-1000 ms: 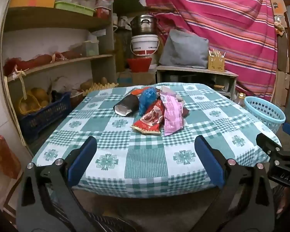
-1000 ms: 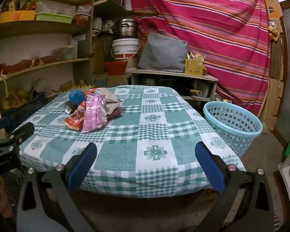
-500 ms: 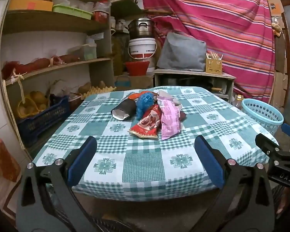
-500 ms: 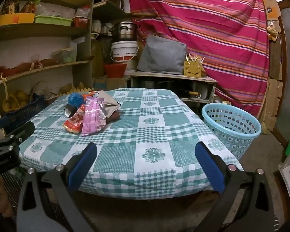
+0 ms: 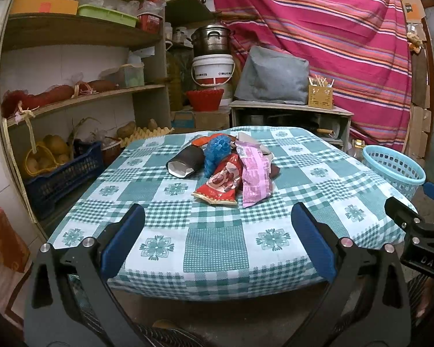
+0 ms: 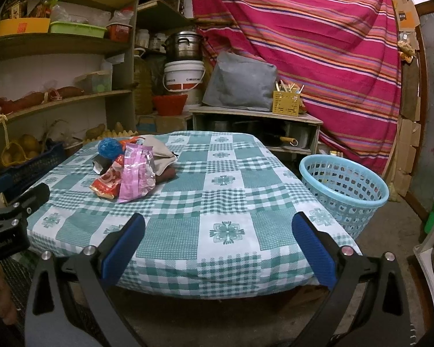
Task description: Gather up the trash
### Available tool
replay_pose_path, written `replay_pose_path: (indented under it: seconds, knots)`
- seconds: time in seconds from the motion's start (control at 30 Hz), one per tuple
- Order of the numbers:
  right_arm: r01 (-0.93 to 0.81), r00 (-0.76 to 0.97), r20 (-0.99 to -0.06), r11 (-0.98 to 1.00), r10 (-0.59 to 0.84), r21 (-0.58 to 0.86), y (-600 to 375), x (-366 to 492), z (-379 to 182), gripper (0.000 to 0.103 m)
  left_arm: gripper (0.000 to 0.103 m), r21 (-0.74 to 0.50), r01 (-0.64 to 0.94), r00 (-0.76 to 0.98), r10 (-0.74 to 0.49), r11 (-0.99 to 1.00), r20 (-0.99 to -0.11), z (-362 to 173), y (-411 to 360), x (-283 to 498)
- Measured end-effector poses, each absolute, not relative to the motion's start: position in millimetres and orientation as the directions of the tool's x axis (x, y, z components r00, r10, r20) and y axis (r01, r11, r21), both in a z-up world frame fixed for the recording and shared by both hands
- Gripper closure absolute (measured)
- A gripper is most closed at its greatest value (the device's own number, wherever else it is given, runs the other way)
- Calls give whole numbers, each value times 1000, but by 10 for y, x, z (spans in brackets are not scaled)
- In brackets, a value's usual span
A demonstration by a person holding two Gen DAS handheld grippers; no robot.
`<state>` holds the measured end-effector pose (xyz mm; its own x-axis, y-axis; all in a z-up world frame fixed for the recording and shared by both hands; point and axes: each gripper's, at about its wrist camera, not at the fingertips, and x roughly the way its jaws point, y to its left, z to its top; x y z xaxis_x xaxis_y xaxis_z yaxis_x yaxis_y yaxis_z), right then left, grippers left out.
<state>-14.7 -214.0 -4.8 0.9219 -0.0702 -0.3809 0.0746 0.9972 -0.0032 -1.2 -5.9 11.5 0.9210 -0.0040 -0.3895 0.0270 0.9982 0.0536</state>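
A heap of trash lies near the middle of the green-checked table (image 5: 217, 248): a red snack wrapper (image 5: 221, 180), a pink wrapper (image 5: 254, 175), a blue crumpled bag (image 5: 217, 151) and a dark paper cup on its side (image 5: 185, 162). The same heap shows at the left of the right wrist view, with the pink wrapper (image 6: 136, 173) in front. A light blue plastic basket (image 6: 344, 190) stands on the floor right of the table. My left gripper (image 5: 217, 231) is open short of the table's near edge. Beside it, my right gripper (image 6: 217, 231) is open too, both holding nothing.
Wooden shelves (image 5: 72, 98) with crates, tubs and vegetables line the left wall. A low cabinet (image 5: 289, 115) carrying a grey cushion, with a white bucket and a pot beside it, stands behind the table. A striped red cloth (image 5: 332, 29) hangs at the back. Bare floor lies around the basket.
Both grippers have pulled back a little and the views have dropped, so the table sits slightly farther and higher. The trash and the basket have not moved. Both stay open.
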Motion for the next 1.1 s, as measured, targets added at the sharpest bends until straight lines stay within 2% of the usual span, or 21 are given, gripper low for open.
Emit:
replay_pose_path:
  seconds: [1.1]
  knots:
    - [74,922,-381,997,-69,-3,-2147,-140,-49,4,5,51,27,920,-5,998,-391,111,-34,-1]
